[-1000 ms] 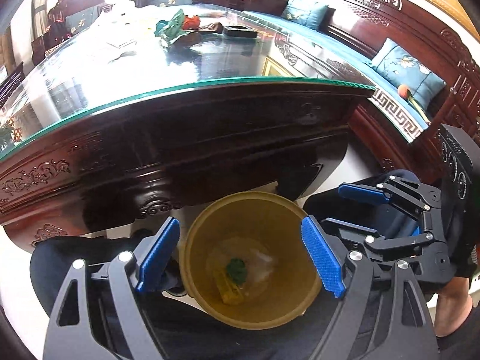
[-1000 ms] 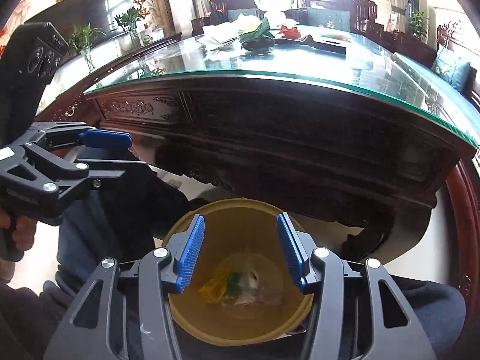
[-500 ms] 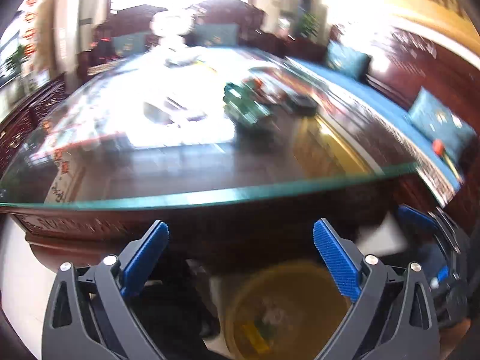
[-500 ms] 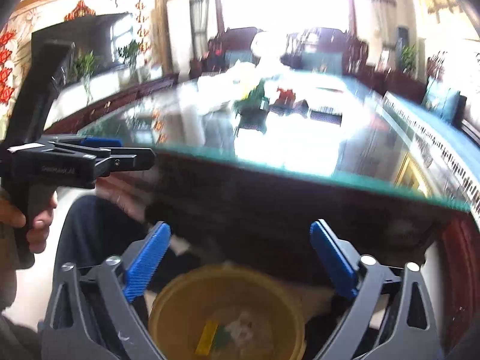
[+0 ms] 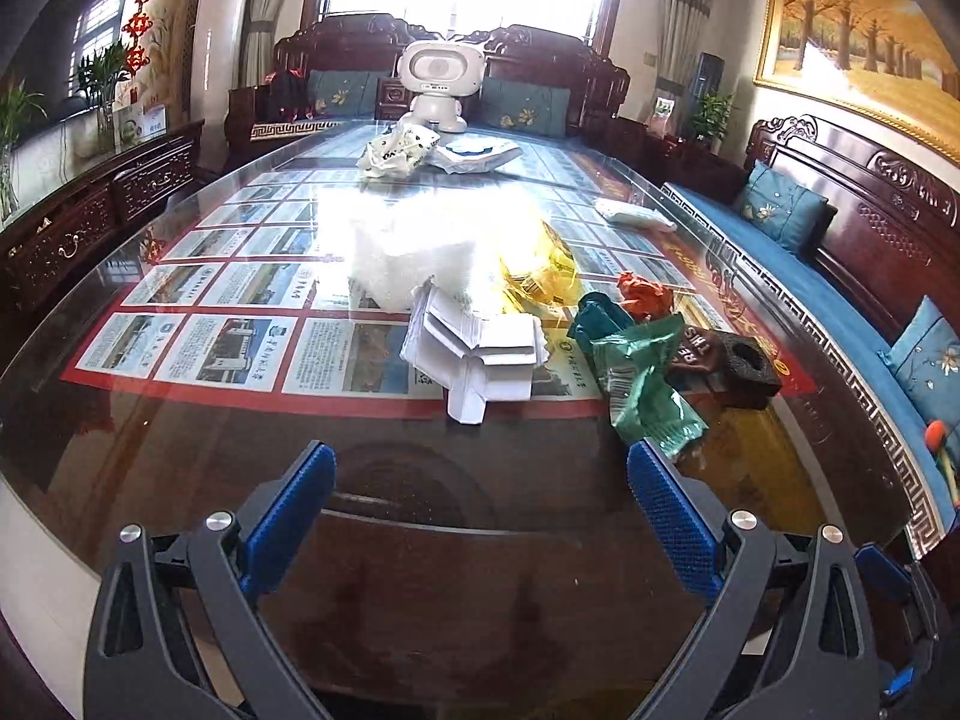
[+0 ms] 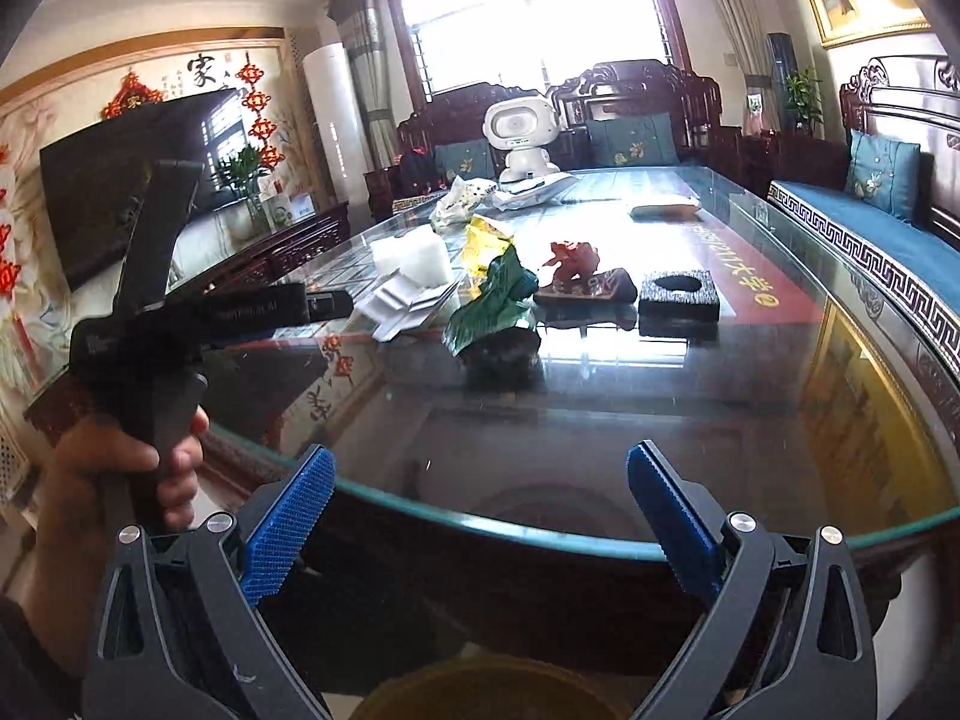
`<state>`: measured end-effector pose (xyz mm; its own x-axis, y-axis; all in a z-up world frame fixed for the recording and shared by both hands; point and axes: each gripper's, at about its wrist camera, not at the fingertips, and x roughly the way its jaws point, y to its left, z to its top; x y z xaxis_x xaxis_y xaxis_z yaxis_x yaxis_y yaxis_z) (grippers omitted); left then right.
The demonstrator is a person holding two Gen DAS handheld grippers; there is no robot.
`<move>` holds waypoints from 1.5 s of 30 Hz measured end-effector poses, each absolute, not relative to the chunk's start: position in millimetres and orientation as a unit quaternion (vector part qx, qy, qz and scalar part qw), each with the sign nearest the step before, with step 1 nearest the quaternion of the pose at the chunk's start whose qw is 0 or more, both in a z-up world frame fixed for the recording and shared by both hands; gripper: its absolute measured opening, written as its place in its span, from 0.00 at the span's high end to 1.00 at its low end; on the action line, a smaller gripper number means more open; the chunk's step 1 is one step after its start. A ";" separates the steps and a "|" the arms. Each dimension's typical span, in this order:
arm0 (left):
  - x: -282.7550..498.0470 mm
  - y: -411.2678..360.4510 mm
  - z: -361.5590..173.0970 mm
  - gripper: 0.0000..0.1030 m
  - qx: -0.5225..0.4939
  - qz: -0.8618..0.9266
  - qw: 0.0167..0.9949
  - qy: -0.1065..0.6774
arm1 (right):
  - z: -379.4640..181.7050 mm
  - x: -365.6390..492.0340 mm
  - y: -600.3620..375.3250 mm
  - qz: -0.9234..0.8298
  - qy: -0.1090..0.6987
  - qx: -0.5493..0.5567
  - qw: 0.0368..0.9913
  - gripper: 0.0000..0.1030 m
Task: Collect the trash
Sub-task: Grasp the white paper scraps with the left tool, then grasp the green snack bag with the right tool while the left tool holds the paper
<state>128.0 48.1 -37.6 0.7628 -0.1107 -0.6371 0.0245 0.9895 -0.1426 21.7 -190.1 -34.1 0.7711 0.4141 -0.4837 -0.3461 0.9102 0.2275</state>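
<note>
Trash lies on the glass table top (image 5: 180,438): a green wrapper (image 5: 645,378), folded white paper (image 5: 480,348), a red crumpled scrap (image 5: 645,294), a yellow wrapper (image 5: 540,270), a brown wrapper (image 5: 696,351) and a white foam lump (image 5: 414,258). My left gripper (image 5: 480,498) is open and empty above the near table edge. My right gripper (image 6: 480,510) is open and empty at the table rim (image 6: 540,531). The yellow bin's (image 6: 480,690) rim shows below it. The green wrapper (image 6: 492,300) and the left gripper (image 6: 240,312) also show in the right wrist view.
A black foam block (image 5: 744,369) sits right of the wrappers. A white robot toy (image 5: 441,84) and more bags (image 5: 396,150) stand at the far end. A carved wooden sofa with blue cushions (image 5: 840,300) runs along the right. A sideboard (image 5: 90,216) stands on the left.
Both grippers have risen from over the yellow bin below the table to above the table's near edge. The right gripper's jaws have spread wider.
</note>
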 end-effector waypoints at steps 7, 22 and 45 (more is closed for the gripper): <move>168.8 56.4 -43.7 0.05 -0.063 -0.014 0.933 0.355 | -27.0 61.6 -183.8 0.195 0.279 0.071 0.938 0.08; 241.3 80.5 -64.8 0.05 -0.119 -0.061 0.908 0.397 | -25.3 111.0 -167.8 0.212 0.282 0.067 0.933 0.08; 253.2 48.1 -64.5 0.84 -0.057 -0.077 0.909 0.405 | -39.6 153.0 -161.6 0.202 0.328 0.067 0.920 0.08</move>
<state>253.2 48.1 -64.5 0.6601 -0.1861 -0.7278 0.0936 0.9817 -0.1661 153.0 -161.6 -39.6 0.7029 0.4163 -0.5767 -0.3288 0.9092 0.2555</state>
